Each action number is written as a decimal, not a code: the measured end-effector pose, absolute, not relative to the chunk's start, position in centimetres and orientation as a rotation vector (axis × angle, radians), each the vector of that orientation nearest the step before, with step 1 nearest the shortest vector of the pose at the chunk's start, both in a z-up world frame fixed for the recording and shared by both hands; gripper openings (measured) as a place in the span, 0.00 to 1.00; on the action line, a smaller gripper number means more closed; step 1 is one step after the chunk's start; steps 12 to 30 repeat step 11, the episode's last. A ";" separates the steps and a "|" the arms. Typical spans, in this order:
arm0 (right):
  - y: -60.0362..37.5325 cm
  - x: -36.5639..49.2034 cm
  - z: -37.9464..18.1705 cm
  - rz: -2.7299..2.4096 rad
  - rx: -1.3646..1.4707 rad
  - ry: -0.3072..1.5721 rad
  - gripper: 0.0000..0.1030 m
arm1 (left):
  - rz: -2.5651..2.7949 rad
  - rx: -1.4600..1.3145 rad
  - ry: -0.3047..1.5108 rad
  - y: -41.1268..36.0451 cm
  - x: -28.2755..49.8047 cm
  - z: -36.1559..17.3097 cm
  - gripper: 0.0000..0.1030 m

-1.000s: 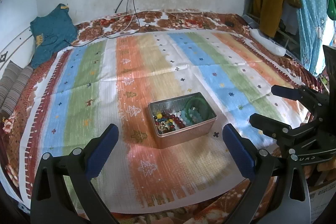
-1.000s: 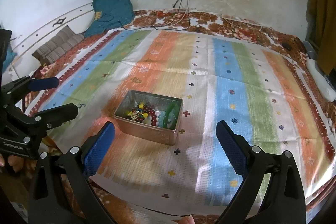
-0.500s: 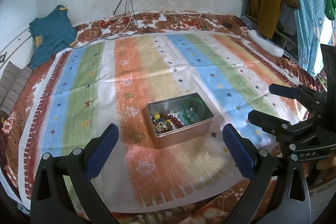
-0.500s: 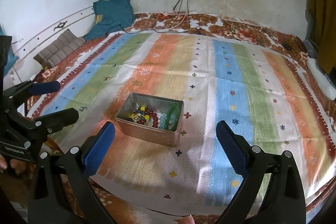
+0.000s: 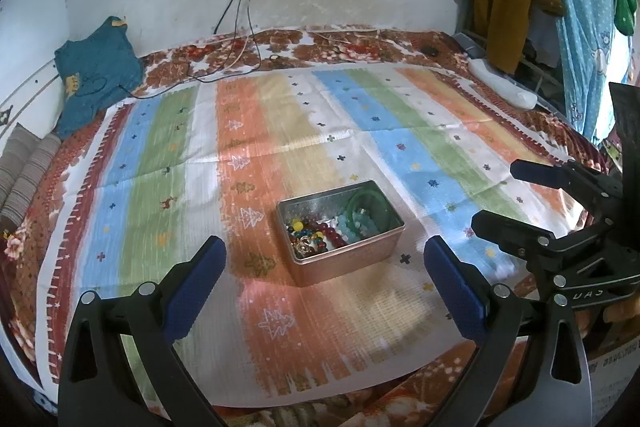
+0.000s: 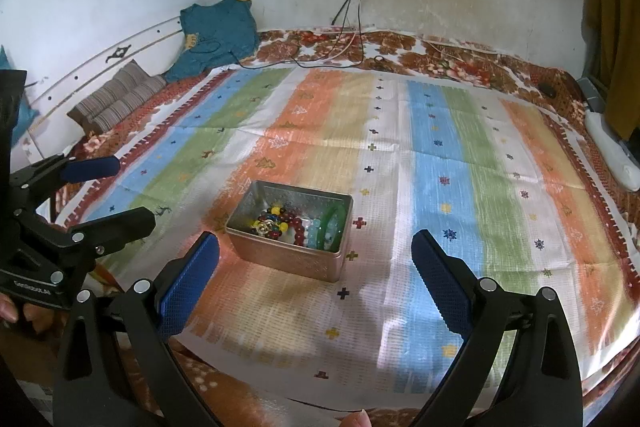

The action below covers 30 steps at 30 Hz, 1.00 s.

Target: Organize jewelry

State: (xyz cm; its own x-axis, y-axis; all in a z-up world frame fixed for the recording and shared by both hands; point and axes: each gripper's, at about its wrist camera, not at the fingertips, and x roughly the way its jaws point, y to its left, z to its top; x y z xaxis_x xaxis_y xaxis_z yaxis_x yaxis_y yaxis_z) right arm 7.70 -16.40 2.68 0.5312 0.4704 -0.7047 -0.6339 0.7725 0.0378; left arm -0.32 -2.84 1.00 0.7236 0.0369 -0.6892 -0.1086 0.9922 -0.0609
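Already the jewelry (image 5: pixel 336 229) lies heaped inside the tin (image 5: pixel 348 259) near the bed's front edge; both tongs, left (image 5: pixel 324 267) and right (image 6: pixel 316 267), hover spread and empty, fitting either sorting ahead or finished.

**Lighting and picture quality, both wrist views**

Soft, even daylight, moderately bright; source outside both frames. Striped mat (image 5: pixel 280 131) pale and slightly washed out, with streaky motion blur across its weave. Faint shadow beside the metal tin (image 6: pixel 292 255) (dull sheen on its inner wall). Strong fisheye bending; walls curve, corners vignette to black. Near gripper fingers (image 5: pixel 196 279) sharp, their undersides dark
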 end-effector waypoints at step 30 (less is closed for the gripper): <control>-16.4 7.6 2.7 0.668 -0.237 0.760 0.95 | 0.091 -0.106 0.720 -2.2 -0.9 1.2 0.94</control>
